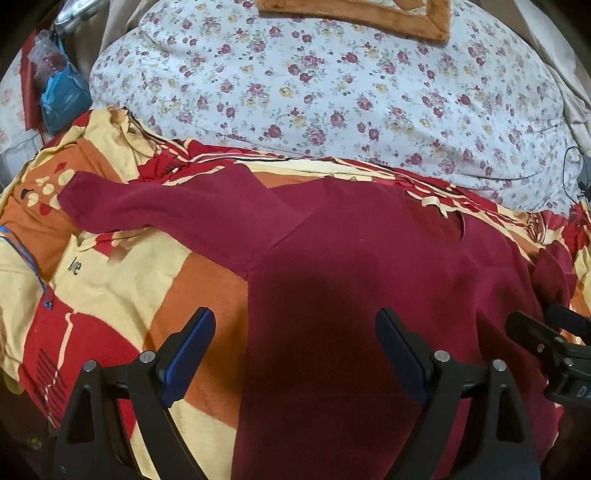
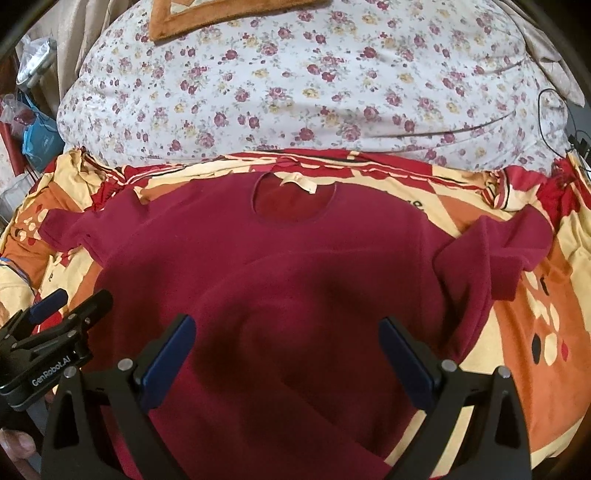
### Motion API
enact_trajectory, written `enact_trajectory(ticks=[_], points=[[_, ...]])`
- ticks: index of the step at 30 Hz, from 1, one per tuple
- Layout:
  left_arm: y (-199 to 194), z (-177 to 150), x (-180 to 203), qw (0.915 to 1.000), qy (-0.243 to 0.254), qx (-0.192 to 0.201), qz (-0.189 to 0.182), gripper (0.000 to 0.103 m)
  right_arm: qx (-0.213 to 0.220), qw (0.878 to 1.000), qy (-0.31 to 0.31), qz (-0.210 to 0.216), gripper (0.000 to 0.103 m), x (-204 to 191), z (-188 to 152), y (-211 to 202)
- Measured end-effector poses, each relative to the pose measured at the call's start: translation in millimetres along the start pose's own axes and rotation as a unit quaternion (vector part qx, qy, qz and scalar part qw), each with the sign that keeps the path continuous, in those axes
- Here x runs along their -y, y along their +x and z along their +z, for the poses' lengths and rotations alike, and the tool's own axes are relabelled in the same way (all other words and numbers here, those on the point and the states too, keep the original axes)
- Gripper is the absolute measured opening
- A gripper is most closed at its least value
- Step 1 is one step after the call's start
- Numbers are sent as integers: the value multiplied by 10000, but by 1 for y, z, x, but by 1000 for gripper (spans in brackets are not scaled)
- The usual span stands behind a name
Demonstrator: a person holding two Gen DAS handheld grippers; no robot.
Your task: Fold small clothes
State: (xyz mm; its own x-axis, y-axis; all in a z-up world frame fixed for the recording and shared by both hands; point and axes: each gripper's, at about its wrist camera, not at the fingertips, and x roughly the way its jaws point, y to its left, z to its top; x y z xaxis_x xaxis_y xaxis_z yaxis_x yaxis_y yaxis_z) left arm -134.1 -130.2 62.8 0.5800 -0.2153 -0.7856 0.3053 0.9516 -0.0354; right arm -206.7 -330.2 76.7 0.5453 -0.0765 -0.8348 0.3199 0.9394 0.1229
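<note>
A dark red short-sleeved shirt (image 2: pixel 280 266) lies spread flat, front up, on a red, orange and cream bedsheet (image 2: pixel 535 317). Its round neck with a cream label (image 2: pixel 299 183) points away from me. Both sleeves lie spread outward; the left sleeve (image 1: pixel 155 206) shows in the left wrist view, where the shirt body (image 1: pixel 351 295) fills the middle. My left gripper (image 1: pixel 295 354) is open over the shirt's left side, holding nothing. My right gripper (image 2: pixel 286 354) is open over the shirt's lower middle, holding nothing. Each gripper shows at the edge of the other's view: the right one (image 1: pixel 554 343), the left one (image 2: pixel 70 306).
A big floral quilt (image 2: pixel 295 85) lies bunched across the far side of the bed, with an orange fleece blanket (image 2: pixel 207 18) on top. Blue and red bags (image 1: pixel 59 88) sit at the far left. A black cable (image 2: pixel 554 122) runs at the far right.
</note>
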Motion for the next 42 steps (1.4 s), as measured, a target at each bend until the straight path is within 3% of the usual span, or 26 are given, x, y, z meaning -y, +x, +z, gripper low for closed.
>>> enact_trajectory(ticks=[11, 42], points=[[5, 1, -1, 9998, -151, -58, -108, 81, 78, 9999, -9, -96, 101, 2, 2, 4], [11, 14, -17, 9997, -118, -23, 191, 76, -10, 9999, -140, -89, 101, -16, 13, 26]])
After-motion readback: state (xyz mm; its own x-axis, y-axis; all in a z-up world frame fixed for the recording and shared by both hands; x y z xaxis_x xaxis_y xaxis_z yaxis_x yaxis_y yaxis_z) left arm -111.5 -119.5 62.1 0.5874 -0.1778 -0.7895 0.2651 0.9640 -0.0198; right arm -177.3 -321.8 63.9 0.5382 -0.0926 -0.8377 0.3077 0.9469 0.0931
